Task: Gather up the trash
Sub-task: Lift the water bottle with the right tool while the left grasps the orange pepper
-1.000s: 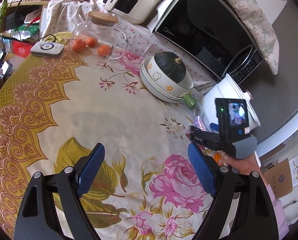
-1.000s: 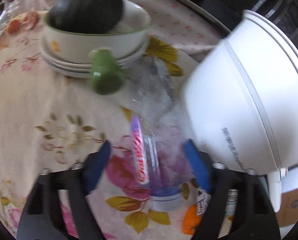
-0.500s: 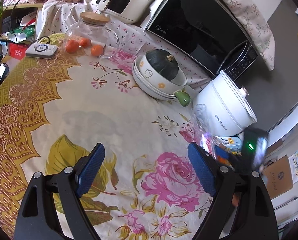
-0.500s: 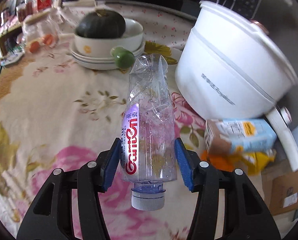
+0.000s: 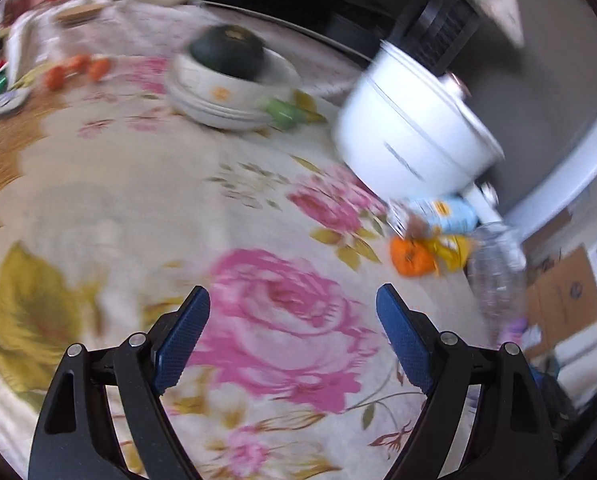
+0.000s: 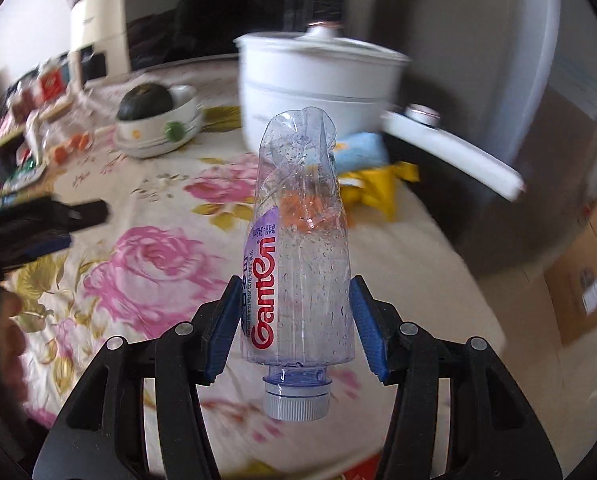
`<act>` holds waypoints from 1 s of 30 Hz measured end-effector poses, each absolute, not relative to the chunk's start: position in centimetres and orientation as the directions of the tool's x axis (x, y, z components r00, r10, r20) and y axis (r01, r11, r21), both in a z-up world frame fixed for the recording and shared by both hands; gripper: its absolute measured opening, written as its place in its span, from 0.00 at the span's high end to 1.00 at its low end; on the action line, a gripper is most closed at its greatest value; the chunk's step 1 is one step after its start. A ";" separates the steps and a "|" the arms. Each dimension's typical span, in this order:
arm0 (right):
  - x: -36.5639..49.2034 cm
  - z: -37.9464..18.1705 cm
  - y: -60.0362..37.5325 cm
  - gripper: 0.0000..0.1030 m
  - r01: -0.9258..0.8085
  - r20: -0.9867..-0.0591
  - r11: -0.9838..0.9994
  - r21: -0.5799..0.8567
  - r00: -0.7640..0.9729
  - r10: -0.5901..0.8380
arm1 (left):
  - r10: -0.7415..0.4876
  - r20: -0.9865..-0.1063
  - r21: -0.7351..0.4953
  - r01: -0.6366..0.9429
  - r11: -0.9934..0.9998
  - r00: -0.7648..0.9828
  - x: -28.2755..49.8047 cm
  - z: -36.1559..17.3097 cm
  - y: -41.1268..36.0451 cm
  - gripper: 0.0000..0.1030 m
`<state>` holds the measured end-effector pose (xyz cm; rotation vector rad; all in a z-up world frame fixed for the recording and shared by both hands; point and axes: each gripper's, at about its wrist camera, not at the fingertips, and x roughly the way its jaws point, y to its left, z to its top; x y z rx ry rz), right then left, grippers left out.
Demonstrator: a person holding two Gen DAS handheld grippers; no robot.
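My right gripper [image 6: 296, 320] is shut on a crushed clear Ganten water bottle [image 6: 300, 256], cap toward the camera, held above the floral tablecloth [image 6: 158, 264]. The bottle also shows blurred at the right of the left wrist view [image 5: 494, 272]. My left gripper [image 5: 292, 332] is open and empty above a pink rose on the cloth. More trash lies by the pot: a light-blue carton [image 5: 442, 214], a yellow wrapper [image 5: 452, 250] and an orange piece [image 5: 412, 258]. The left gripper shows dark and blurred at the left of the right wrist view [image 6: 38, 228].
A white electric pot [image 5: 410, 140] stands at the right of the table. Stacked bowls hold a dark green squash [image 5: 226, 56], with a green cup [image 5: 282, 110] beside them. Oranges [image 5: 74, 70] lie far left. Cardboard boxes [image 5: 566, 296] sit beyond the table edge.
My right gripper has lifted the bottle off the table and swung it toward the table's right edge. The left gripper has moved right, toward the trash by the pot; both views are motion-blurred.
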<state>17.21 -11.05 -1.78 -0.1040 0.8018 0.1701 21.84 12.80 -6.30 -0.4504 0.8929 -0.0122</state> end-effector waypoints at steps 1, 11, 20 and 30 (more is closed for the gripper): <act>16.8 -1.5 -11.9 0.50 -0.179 -0.715 0.984 -0.018 0.690 0.112 | -0.200 -0.756 -0.361 -0.142 0.922 0.623 22.6 -6.6 11.2 0.19; 15.6 -1.5 -19.3 0.50 -0.057 -0.664 0.972 0.228 0.721 0.198 | -0.288 -0.721 -0.387 -0.021 0.922 0.631 27.2 -8.2 5.0 0.20; 15.4 -0.6 -20.4 0.50 -0.074 -0.619 0.981 0.181 0.766 0.172 | -0.297 -0.712 -0.418 -0.044 0.908 0.636 31.3 -10.5 2.4 0.33; 15.1 -0.7 -20.7 0.50 -0.083 -0.623 0.979 0.187 0.760 0.184 | -0.338 -0.695 -0.474 -0.051 0.879 0.635 32.8 -11.4 2.6 0.96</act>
